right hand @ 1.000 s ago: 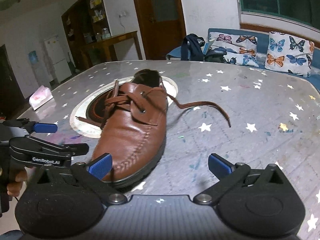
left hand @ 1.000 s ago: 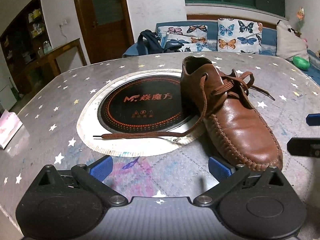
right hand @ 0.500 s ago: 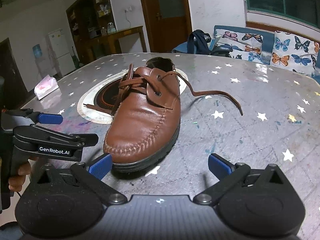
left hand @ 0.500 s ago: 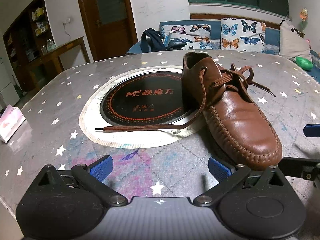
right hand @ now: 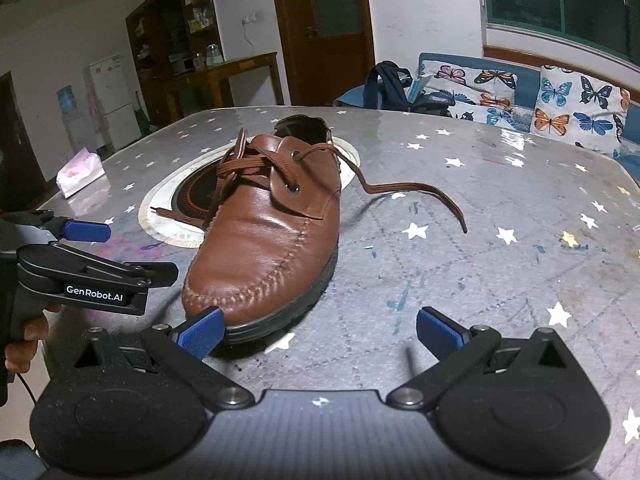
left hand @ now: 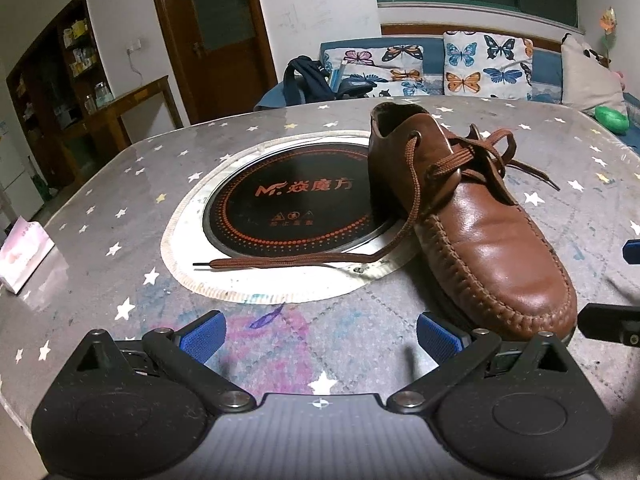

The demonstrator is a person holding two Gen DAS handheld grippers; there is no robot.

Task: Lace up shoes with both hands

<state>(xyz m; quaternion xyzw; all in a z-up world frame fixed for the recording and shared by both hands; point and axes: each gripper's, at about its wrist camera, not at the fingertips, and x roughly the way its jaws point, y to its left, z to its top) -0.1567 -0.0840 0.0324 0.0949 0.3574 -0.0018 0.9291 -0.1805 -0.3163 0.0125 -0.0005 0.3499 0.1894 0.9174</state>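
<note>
Barely begun: the brown shoe (left hand: 476, 216) sits on the desk (left hand: 120, 184), lace crossed through its eyelets yet untied; 1 end (left hand: 280, 260) trails left, the other (right hand: 416, 192) right; my left gripper (left hand: 318, 332) and right gripper (right hand: 318, 332) both hang spread, empty.

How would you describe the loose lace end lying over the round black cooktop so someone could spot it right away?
Find the brown leather shoe on the star-patterned table. Beside it sits a round black cooktop with orange lettering. The lace end lies flat across the cooktop's near edge, ending in a dark tip, unlike the other lace end, which lies on bare table.
</note>
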